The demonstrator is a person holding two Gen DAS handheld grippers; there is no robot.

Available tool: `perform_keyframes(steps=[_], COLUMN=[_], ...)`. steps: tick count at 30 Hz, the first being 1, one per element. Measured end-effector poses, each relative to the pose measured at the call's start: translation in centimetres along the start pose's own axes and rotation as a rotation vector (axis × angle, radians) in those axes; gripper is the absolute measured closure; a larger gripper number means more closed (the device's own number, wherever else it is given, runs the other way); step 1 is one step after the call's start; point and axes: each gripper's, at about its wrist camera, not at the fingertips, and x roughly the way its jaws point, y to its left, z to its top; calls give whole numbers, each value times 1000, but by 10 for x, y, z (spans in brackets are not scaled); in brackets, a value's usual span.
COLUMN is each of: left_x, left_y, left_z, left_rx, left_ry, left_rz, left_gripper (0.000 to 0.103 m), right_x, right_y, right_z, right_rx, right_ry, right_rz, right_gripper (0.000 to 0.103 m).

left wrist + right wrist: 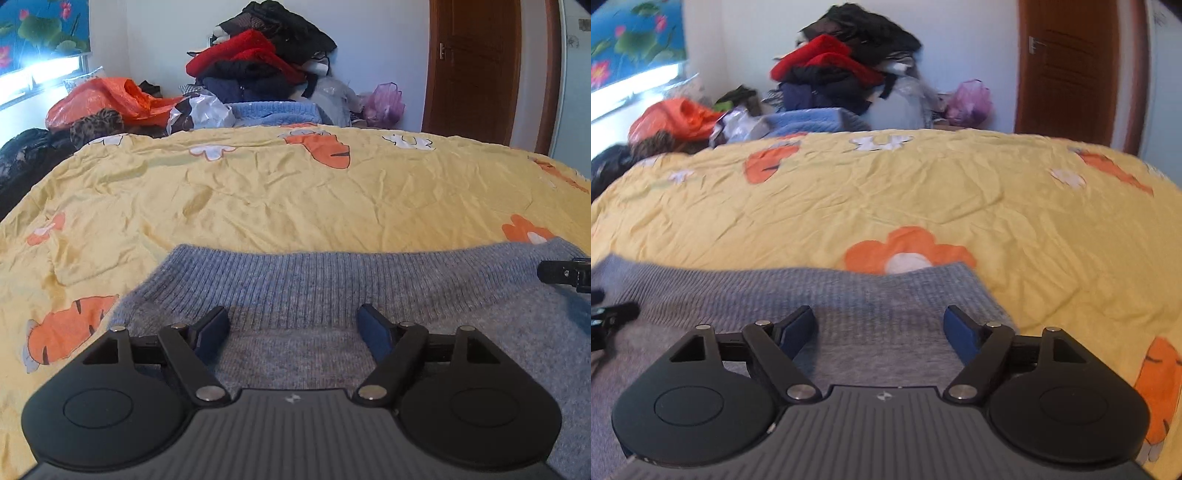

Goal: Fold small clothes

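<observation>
Grey knit laid flat, both tools spread above its hem

Grey sweater (314, 288) lies flat on the bed's near edge, over a yellow quilt (258, 199). Left tool (293, 326) and right tool (879, 326) hover released above the ribbed hem. Judged pre-grasp: next, pinch both hem corners together.

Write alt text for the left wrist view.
The open left gripper hovers over a grey sweater spread on a yellow quilt. The right gripper shows at the right edge; piled clothes sit behind.
</observation>
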Motion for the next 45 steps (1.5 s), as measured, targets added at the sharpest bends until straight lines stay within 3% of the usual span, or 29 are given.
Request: perform_keyframes(steps=[4, 7, 11, 15, 17, 20, 27, 31, 35, 37, 41, 45], left_x=[-1, -2, -3, -2, -2, -2, -19, -60, -53, -46, -41, -62], left_y=[-3, -3, -4, -3, -3, -3, -5, -8, -5, -5, -11, -8], left_z=[-1, -2, -2, -2, -2, -2, 3, -2, -21, -35, -30, -36], left_rx=[6, 1, 2, 1, 2, 2, 0, -19, -64, -36, -8, -49], left_ry=[-3, -5, -5, -6, -6, -5, 2, -67, 10, -15, 1, -25], left_rz=[8, 7, 9, 9, 9, 8, 16, -62, -72, -58, -25, 46], left_gripper=[23, 23, 23, 23, 23, 22, 22, 22, 22, 19, 17, 16], right_x=[6, -6, -37, -27, -12, -7, -5, -9, -9, -10, -10, -13], right_y=[13, 20, 44, 70, 66, 61, 61, 56, 56, 55, 56, 54], right_z=[-2, 1, 0, -6, -15, -20, -27, -25, -24, -24, -24, -26], right_rx=[-56, -41, -40, -171, -153, -120, -119, -105, -106, -107, -104, -96], right_ry=[20, 10, -31, 14, 55, 30, 23, 17, 18, 18, 18, 13], right_rz=[-34, -60, 51, 50, 38, 73, 76, 82, 82, 84, 88, 95], right_gripper=[21, 25, 21, 21, 10, 7, 5, 5, 4, 4, 3, 3])
